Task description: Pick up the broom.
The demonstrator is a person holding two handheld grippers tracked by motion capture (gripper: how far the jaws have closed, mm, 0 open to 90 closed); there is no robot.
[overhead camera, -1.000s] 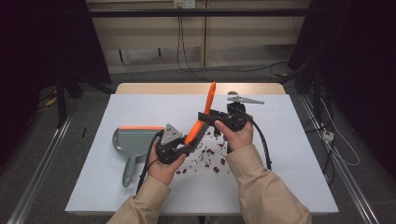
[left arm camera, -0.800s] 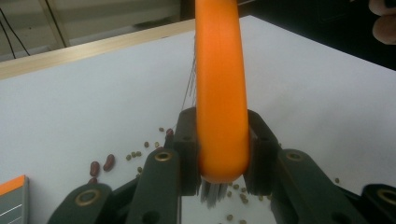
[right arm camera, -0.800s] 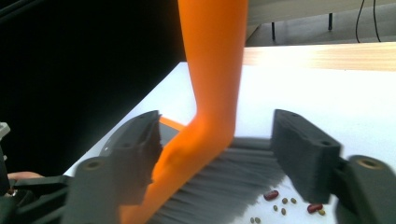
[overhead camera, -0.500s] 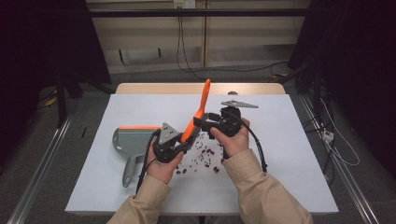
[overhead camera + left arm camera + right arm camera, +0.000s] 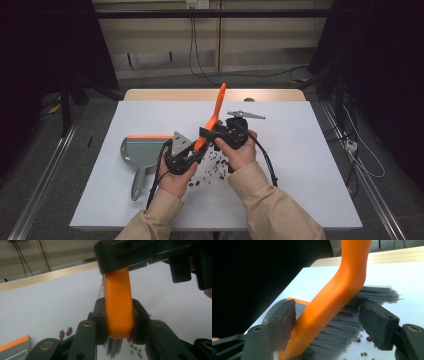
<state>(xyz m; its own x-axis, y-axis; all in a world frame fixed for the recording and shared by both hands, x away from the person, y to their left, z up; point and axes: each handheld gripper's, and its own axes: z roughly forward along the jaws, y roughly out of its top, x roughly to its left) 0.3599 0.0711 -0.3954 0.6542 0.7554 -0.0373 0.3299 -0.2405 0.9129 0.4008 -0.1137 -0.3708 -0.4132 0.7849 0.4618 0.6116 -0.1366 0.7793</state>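
Orange brush (image 5: pixel 214 112) stands tilted between our two tools above the worktop (image 5: pixel 310 165); left tool (image 5: pixel 186 156) is clamped on its lower end; right tool (image 5: pixel 216 136) has just been closing slightly, jaws apart, straddling its bristles; beans (image 5: pixel 212 167) lie scattered below them.

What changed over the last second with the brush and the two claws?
The orange brush tipped more upright, its handle swinging toward the left claw, which stays shut on its head. The right claw moved in around the brush; its jaws have just been opening and stand off it. Dustpan and scattered beans stayed put.
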